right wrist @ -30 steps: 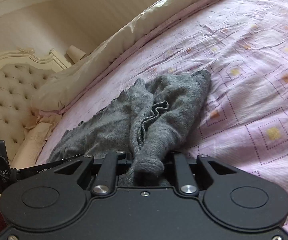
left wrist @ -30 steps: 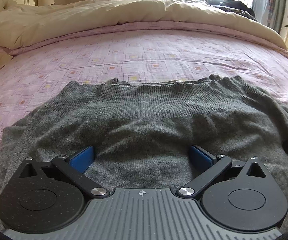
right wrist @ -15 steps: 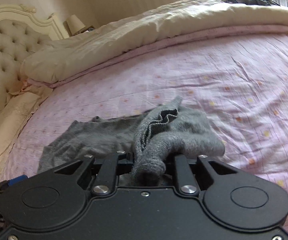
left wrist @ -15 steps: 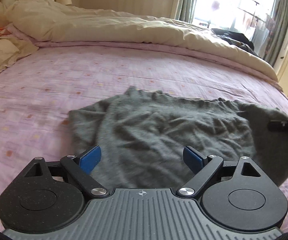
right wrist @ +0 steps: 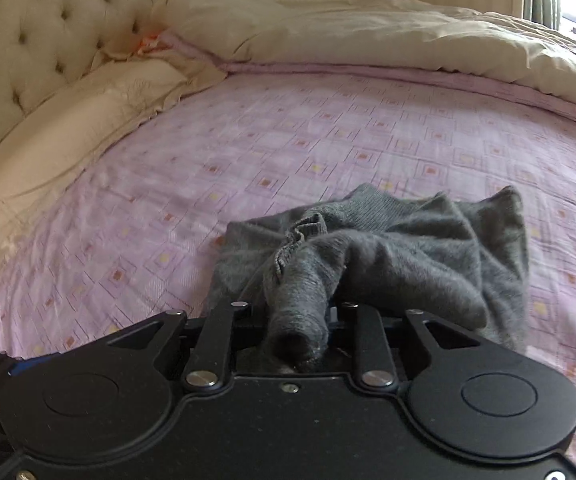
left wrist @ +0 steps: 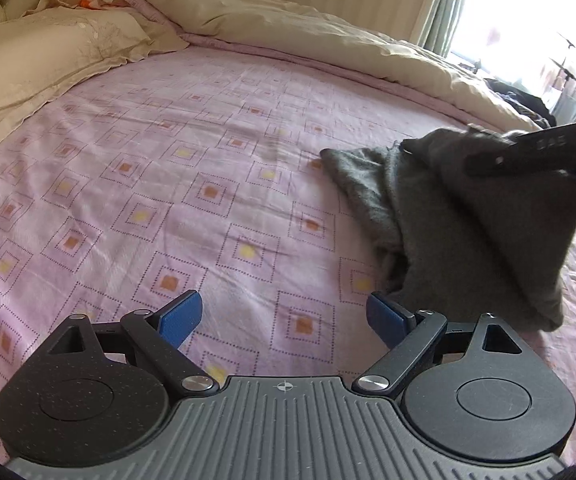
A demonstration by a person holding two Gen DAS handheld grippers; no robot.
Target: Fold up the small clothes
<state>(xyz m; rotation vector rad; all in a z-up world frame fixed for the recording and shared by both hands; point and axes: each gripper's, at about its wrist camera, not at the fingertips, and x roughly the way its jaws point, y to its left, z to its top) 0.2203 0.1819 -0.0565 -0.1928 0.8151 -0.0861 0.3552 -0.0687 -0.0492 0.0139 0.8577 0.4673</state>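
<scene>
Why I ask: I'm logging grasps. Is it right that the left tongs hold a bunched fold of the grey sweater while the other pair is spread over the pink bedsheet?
Wrong side. The right wrist view shows the right tongs with the bunched grey sweater between them; they have just been opening. The left tongs are the pair spread over the pink bedsheet.

Soft daylight, blown-out window (left wrist: 527, 28), fisheye bend

The bed (left wrist: 192, 184) has a pink sheet with little squares. A grey sweater (right wrist: 427, 248), a cream pillow (right wrist: 80, 128) and a cream blanket (right wrist: 367, 28) lie on it.
</scene>
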